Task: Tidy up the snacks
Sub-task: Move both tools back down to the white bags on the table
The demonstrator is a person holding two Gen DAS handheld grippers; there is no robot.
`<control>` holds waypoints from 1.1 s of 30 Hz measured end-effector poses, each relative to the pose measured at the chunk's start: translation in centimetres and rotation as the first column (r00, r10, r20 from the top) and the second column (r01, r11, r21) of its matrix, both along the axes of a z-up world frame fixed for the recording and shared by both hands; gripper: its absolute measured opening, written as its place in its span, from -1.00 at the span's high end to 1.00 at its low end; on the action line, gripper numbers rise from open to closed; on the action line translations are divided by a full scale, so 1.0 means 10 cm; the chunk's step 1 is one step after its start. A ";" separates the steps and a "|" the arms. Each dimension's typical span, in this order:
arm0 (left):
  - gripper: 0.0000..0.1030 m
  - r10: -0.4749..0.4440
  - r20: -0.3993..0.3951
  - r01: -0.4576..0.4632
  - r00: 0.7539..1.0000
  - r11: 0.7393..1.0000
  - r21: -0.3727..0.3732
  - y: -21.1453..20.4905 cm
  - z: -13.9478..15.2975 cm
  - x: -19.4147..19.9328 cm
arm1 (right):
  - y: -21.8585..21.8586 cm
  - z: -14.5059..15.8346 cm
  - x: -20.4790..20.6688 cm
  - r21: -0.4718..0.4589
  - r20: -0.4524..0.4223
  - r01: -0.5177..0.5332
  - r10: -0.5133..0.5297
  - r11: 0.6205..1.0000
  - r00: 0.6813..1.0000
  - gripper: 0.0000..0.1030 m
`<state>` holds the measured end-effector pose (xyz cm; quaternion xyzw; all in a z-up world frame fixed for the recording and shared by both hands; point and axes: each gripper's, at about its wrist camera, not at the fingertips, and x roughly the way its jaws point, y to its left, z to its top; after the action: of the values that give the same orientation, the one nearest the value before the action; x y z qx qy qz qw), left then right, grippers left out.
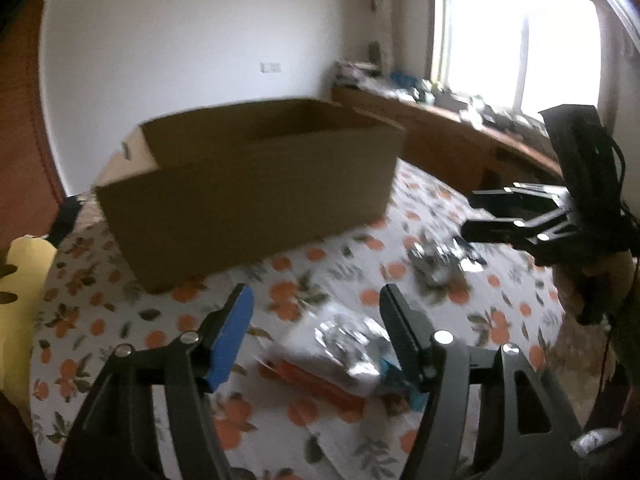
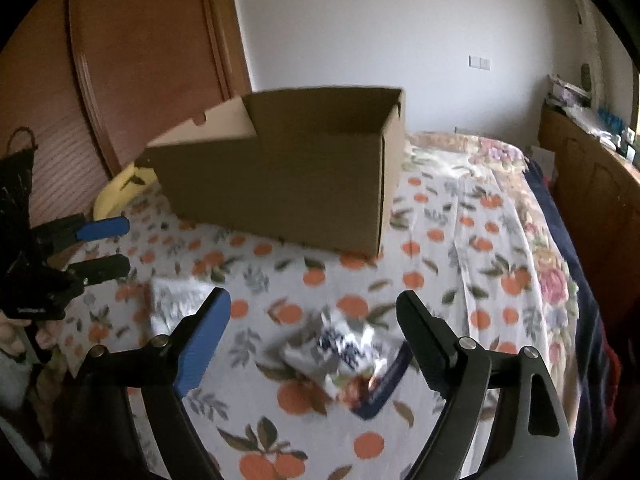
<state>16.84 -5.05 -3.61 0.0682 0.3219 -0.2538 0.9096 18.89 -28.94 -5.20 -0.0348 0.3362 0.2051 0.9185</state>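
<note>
On orange-printed white bedsheet (image 2: 460, 240): open brown cardboard box (image 2: 288, 176), matte, rectangular. Nearer, crinkled silver foil snack packet (image 2: 348, 352) below right gripper (image 2: 314, 334), jaws spread, empty. Second shiny foil packet (image 1: 348, 344) beneath left gripper (image 1: 316, 320), jaws apart, gripping nothing. Behind, white wall, wooden wardrobe (image 2: 152, 60), bright window (image 1: 516, 36).

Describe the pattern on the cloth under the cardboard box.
White cloth printed with orange fruits and green-grey leaves; clearest in the right wrist view.
</note>
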 end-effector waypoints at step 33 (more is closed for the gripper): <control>-0.28 -0.085 -0.150 0.130 0.985 0.937 0.325 -0.58 -0.46 0.21 | -0.14 -0.50 0.07 0.009 -0.114 0.006 -0.005 1.000 0.993 -0.69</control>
<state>18.92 -10.86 -8.23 0.2217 0.4160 -0.2489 0.8461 19.64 -30.30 -10.18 -0.0179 0.3874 0.2059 0.8985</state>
